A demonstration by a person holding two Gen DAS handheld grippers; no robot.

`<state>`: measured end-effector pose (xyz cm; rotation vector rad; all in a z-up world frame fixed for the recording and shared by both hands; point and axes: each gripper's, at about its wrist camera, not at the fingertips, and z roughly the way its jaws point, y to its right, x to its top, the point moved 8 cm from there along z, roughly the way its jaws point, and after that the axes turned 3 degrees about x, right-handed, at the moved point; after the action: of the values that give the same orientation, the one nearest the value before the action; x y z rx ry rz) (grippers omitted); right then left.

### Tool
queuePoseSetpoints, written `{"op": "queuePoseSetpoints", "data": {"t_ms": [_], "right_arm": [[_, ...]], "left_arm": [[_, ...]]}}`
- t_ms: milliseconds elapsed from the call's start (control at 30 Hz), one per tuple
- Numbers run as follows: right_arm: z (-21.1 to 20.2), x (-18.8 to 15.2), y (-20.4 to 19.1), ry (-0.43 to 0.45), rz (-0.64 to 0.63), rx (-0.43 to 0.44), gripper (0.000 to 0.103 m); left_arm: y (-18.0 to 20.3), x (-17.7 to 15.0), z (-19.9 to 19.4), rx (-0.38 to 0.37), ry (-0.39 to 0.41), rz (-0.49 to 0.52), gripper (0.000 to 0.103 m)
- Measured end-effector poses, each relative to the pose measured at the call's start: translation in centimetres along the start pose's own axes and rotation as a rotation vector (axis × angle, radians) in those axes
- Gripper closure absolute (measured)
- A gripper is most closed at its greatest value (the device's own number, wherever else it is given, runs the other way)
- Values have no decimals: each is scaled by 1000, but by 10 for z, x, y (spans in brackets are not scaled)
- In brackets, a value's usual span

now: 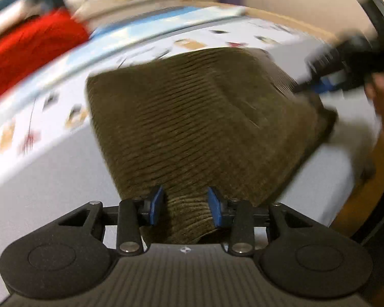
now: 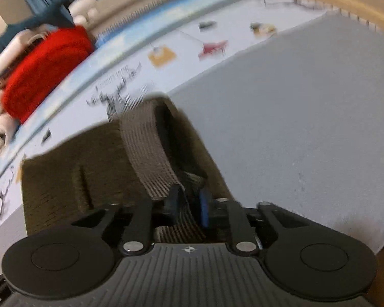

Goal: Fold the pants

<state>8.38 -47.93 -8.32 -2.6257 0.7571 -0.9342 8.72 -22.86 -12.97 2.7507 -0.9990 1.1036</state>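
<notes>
Olive-brown corduroy pants (image 1: 192, 117) lie partly folded on a bed with a grey sheet (image 1: 51, 179). My left gripper (image 1: 185, 206) has its blue pads apart, with a fold of the pants lying between them; the jaws look open. The right gripper (image 1: 340, 69) shows blurred at the pants' far right edge. In the right wrist view the pants (image 2: 89, 168) lie to the left, and my right gripper (image 2: 189, 204) is shut on a ribbed band of the pants (image 2: 148, 153), which it lifts. Both views are blurred by motion.
A red folded garment (image 2: 46, 69) and white and teal clothes are piled at the far left. A white printed sheet (image 2: 166, 51) and a blue strip run behind the pants. The grey sheet (image 2: 307, 128) stretches right to the bed's edge.
</notes>
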Motion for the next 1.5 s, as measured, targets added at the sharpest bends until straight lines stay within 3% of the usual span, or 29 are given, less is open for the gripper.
{"op": "queuePoseSetpoints", "data": {"t_ms": [33, 100, 200, 300, 333, 433, 567, 700, 767, 800, 833, 900, 967, 1100, 1200, 1300, 1367, 1500], "right_arm": [[-4, 3, 0, 23, -5, -10, 68], [-15, 9, -4, 68, -8, 0, 67], [-28, 15, -11, 125, -55, 33, 65], [-10, -4, -12, -7, -141, -9, 62], [-3, -10, -8, -35, -142, -25, 59], [-1, -2, -1, -29, -96, -16, 45], [2, -4, 10, -41, -20, 7, 27], [6, -1, 12, -43, -10, 29, 20], [7, -2, 16, -52, -10, 31, 14], [9, -1, 18, -57, -1, 32, 13], [11, -1, 19, -63, 11, 36, 12], [13, -2, 21, -76, 41, 48, 10], [14, -4, 21, -85, 55, 60, 9], [21, -7, 16, -119, 83, 109, 9], [24, -11, 12, -130, 86, 132, 8], [24, -14, 6, -136, 76, 149, 8], [23, -18, 2, -135, 64, 153, 11], [21, -17, -5, -109, 47, 134, 20]], "left_arm": [[-3, 6, 1, -11, -19, -2, 60], [-17, 23, 0, -56, -15, -73, 60], [-48, 58, -3, -14, 86, -155, 60], [-76, 91, 7, 13, 136, -227, 63], [-83, 100, 14, 25, 143, -239, 72], [-104, 120, 51, 79, 108, -264, 81], [-119, 97, 107, 39, -75, -316, 81], [-130, 103, 102, 9, -69, -349, 78], [-136, 100, 88, -26, -42, -432, 53], [-141, 96, 81, -26, -33, -487, 29], [-145, 89, 76, -11, -36, -532, 18], [-146, 75, 70, -13, -66, -615, 18], [-148, 57, 72, -66, -109, -734, 18], [-129, 33, 90, -273, -209, -892, 18], [-116, 25, 102, -291, -227, -872, 18], [-111, 25, 107, -283, -197, -858, 18], [-110, 26, 107, -257, -197, -823, 24], [-110, 30, 101, -260, -191, -764, 47]]}}
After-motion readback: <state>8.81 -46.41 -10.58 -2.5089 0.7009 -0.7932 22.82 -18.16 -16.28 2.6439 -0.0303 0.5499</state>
